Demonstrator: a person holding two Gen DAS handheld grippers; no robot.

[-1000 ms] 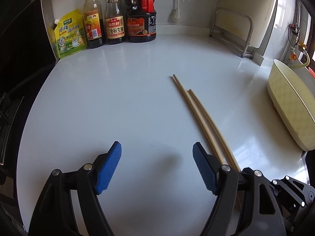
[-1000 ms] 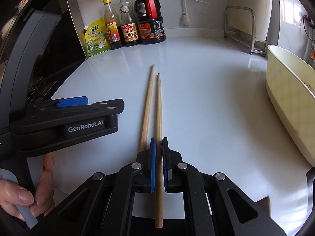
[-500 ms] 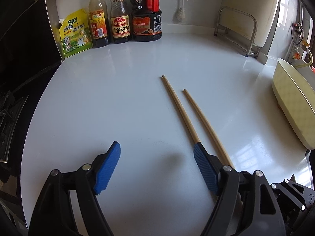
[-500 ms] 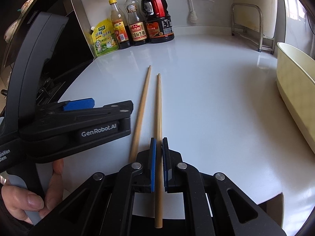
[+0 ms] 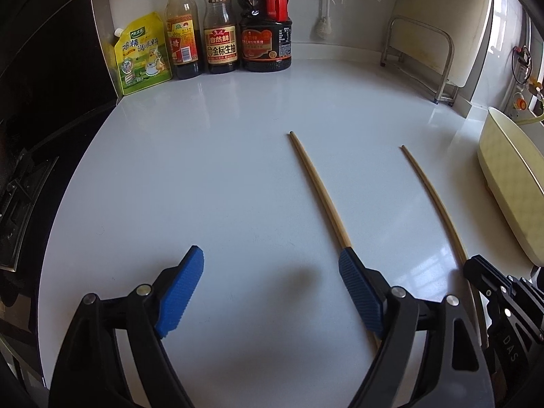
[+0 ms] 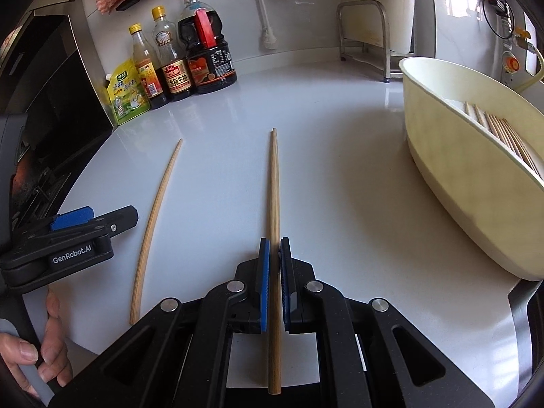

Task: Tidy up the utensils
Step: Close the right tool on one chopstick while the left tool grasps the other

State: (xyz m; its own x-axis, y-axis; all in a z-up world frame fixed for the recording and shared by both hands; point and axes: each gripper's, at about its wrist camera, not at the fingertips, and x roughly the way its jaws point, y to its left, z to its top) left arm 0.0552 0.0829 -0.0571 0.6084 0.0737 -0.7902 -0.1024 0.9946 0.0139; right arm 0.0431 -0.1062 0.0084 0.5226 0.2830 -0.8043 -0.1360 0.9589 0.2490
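While the right hand-held gripper (image 6: 274,265) clamps one chopstick (image 6: 274,183) between its blue pads, tip pointing toward the sauce bottles (image 6: 183,57), the second chopstick (image 6: 154,217) lies flat on the white worktop (image 6: 340,176), well apart to its left. Left hand-held gripper (image 5: 272,289): jaws spread wide and just been opening further, nothing between them; that loose chopstick runs under its right finger. Cream bin (image 6: 442,156) at the right edge of the worktop has more chopsticks inside.

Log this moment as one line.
right tool: shut on chopstick | left tool: open, empty | second chopstick: on counter
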